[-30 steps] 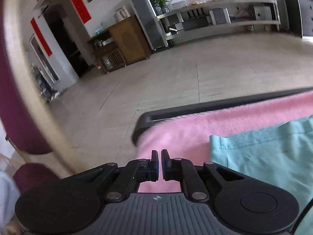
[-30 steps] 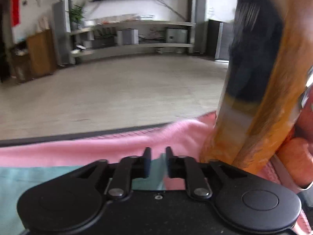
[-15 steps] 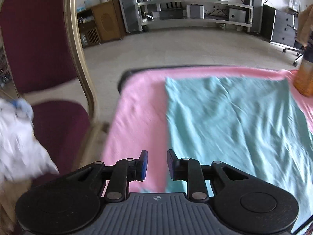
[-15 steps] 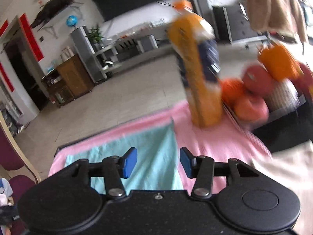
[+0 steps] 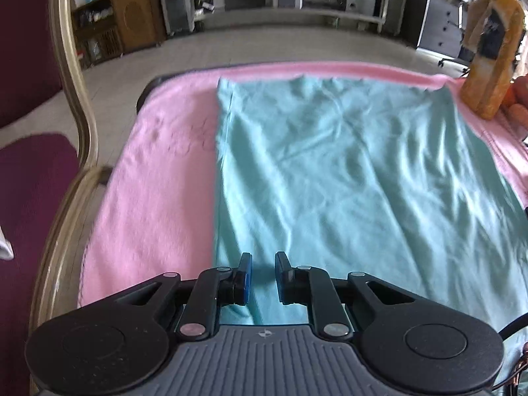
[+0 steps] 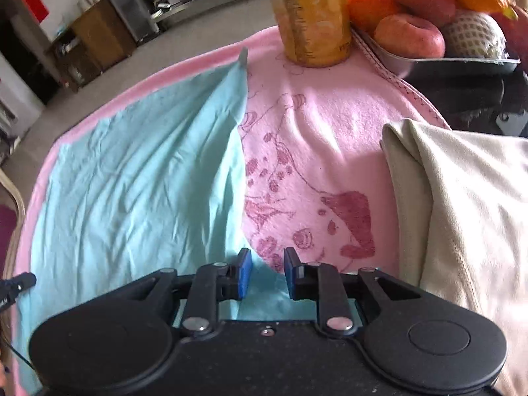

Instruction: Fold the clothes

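Observation:
A teal cloth [image 5: 346, 165] lies spread flat on a pink blanket [image 5: 158, 171] that covers the table. My left gripper [image 5: 262, 260] hovers over the cloth's near left part. Its jaws are closing, a narrow gap still shows, and the cloth lies below it, not pinched. In the right wrist view my right gripper [image 6: 267, 257] sits over the teal cloth's [image 6: 132, 171] near right edge, where it meets the pink blanket [image 6: 313, 138]. Its jaws are also closing, and the pads press on nothing.
A folded beige garment [image 6: 462, 198] lies on the right. An orange jar [image 6: 313, 16] and a metal tray [image 6: 429, 62] of fruit stand at the far right. A maroon chair with a gold frame [image 5: 72, 99] stands left of the table.
Both grippers drew back from the table's far edge to the cloth's near side and tipped downward. Their jaws opened wider half a second ago and have narrowed since.

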`<action>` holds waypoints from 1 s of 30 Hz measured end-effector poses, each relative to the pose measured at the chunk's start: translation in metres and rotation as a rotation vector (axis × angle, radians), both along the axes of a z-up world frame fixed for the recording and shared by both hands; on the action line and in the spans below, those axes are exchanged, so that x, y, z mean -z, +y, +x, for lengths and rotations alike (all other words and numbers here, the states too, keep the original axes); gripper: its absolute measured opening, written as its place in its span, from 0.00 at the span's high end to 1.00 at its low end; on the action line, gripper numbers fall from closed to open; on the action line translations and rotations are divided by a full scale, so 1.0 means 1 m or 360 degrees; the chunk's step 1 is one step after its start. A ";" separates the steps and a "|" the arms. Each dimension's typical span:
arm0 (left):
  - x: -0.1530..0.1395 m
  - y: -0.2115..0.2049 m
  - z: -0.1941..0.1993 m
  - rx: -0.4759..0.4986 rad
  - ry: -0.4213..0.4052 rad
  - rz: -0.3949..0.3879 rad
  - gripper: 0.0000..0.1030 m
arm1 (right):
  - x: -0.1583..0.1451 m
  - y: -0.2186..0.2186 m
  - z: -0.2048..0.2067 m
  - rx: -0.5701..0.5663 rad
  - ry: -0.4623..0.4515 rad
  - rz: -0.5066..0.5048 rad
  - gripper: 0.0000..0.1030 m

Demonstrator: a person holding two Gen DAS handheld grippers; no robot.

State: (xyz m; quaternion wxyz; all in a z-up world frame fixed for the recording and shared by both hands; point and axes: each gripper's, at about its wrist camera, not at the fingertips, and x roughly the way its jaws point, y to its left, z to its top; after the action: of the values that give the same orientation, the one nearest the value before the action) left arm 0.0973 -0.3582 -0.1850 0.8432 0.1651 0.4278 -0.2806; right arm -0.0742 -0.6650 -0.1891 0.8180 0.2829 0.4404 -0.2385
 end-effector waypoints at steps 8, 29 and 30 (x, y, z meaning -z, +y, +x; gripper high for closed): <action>0.005 0.008 -0.001 -0.0104 -0.0076 0.0094 0.78 | 0.000 0.027 0.003 -0.0018 0.0101 -0.0371 0.95; -0.047 0.095 -0.013 -0.0473 -0.0035 -0.0206 0.67 | -0.063 0.036 -0.083 0.0283 -0.0453 -0.0290 0.67; -0.042 0.096 -0.009 -0.0488 -0.0002 -0.0181 0.67 | -0.056 0.032 -0.080 0.0285 -0.0430 -0.0225 0.67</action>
State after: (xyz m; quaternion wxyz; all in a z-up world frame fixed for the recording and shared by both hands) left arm 0.0883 -0.2622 -0.1430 0.8845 0.0500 0.4307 -0.1724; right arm -0.1545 -0.6328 -0.1327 0.8631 0.2924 0.2816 -0.3006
